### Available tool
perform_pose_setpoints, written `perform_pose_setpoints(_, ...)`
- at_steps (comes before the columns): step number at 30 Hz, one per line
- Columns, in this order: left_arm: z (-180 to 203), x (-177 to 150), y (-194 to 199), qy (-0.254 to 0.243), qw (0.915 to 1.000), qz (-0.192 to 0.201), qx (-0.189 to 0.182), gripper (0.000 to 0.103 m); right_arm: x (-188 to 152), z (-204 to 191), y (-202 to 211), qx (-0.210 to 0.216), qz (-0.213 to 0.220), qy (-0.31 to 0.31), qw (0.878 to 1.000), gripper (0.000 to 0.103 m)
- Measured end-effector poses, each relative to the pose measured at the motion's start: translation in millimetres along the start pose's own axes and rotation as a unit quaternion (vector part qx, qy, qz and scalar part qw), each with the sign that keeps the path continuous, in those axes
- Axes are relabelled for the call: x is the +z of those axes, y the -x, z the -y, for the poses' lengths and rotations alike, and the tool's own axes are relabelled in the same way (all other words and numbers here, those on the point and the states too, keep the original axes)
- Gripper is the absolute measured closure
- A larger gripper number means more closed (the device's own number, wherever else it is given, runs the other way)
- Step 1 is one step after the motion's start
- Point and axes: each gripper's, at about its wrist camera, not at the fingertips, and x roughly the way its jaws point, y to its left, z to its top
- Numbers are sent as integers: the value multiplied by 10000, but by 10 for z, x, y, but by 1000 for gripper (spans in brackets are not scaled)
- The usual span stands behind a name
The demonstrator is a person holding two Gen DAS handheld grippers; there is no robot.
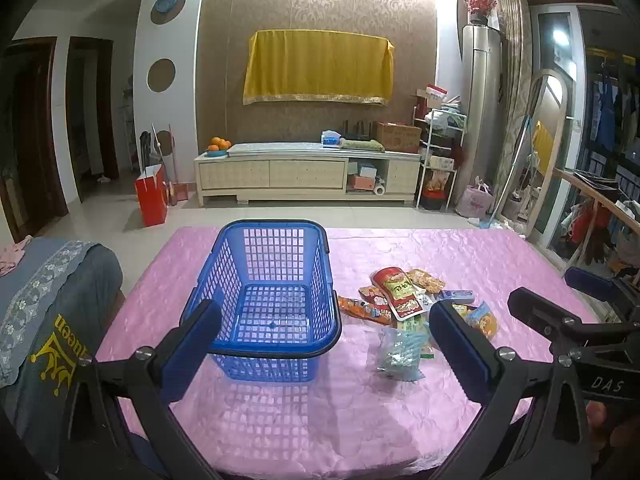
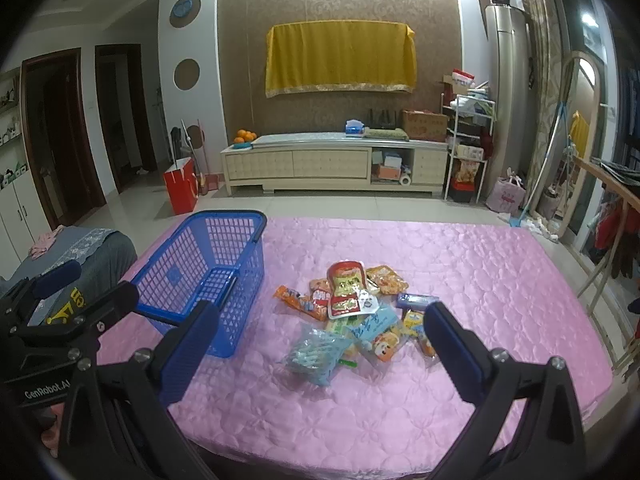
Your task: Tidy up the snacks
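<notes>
plainly, the blue basket point(image 1: 272, 300) holds nothing.

Blue latticed basket point(image 1: 272, 300), pink floral-quilted tablecloth point(image 1: 460, 256), yellow gold-trimmed cloth point(image 1: 318, 66).

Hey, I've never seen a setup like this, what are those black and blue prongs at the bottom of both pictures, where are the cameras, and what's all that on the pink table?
Those prongs are the fingers of two handheld grippers; a person carries one in each hand, no robot arm. Each picture comes from a wide-angle camera on one gripper, looking forward along its fingers. The first shows the left gripper, with the right gripper at its edge; the second is the right gripper's own view. Both stand wide open and hold nothing. On the pink tablecloth stands an empty blue plastic basket with its dark handles folded down. Beside it, toward the right gripper's side, lies a loose pile of snack packets, including a red pouch and a clear bag of pale blue sweets.
</notes>
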Motion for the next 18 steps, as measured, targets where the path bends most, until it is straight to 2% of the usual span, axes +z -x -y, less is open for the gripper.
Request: perform_pose_setpoints(18, 17, -22, 36, -13, 10000, -35, 46, 0, -18, 5, -37, 75, -81, -13, 9999, 0)
